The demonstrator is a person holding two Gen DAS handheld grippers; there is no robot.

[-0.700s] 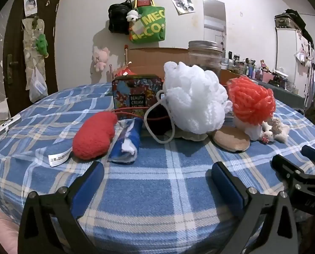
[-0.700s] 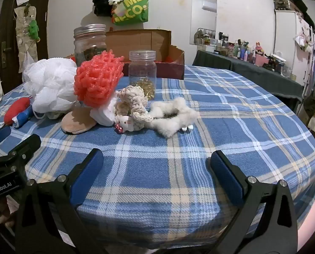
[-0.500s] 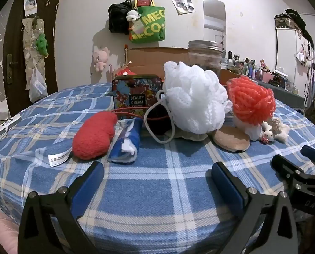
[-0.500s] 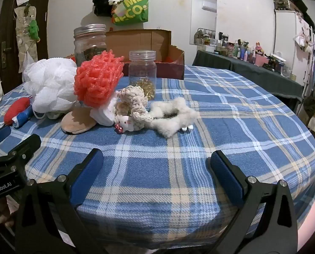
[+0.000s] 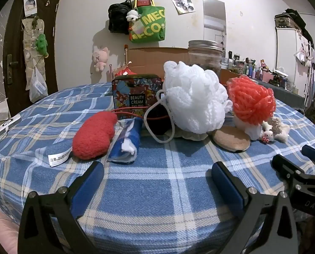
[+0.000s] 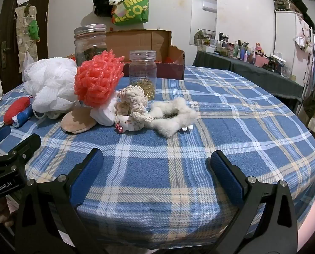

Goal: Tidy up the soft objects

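**Soft things heaped mid-table, both grippers wide and empty**

At the upper centre of the right wrist view, a small clear plastic jar with a clear lid [image 6: 142,75] stands upright on the blue plaid tablecloth [image 6: 231,114], a low layer of golden bits in its bottom. Left of it a tall glass jar with a metal lid [image 6: 90,42] holds something dark; I cannot tell what. Behind them sits an open brown cardboard box [image 6: 149,42], its contents mostly hidden. In the left wrist view, a flowered tin labelled BEAUTY CREAM [image 5: 136,97] stands closed at centre.

The soft objects cluster across the middle of the frame: a fluffy white mesh bath pouf [image 5: 194,99], a coral-orange net pouf [image 5: 252,103] just right of it, a round tan powder puff [image 5: 231,138] lying flat in front, a fuzzy red pad [image 5: 95,134] at left touching a rolled blue-and-white cloth [image 5: 126,141], and a cream crocheted scrunchie [image 6: 134,103] against a white fluffy scrunchie [image 6: 174,116].

The left gripper [image 5: 157,182] and right gripper [image 6: 156,167] hover at the near table edge, jaws spread wide, nothing between them.
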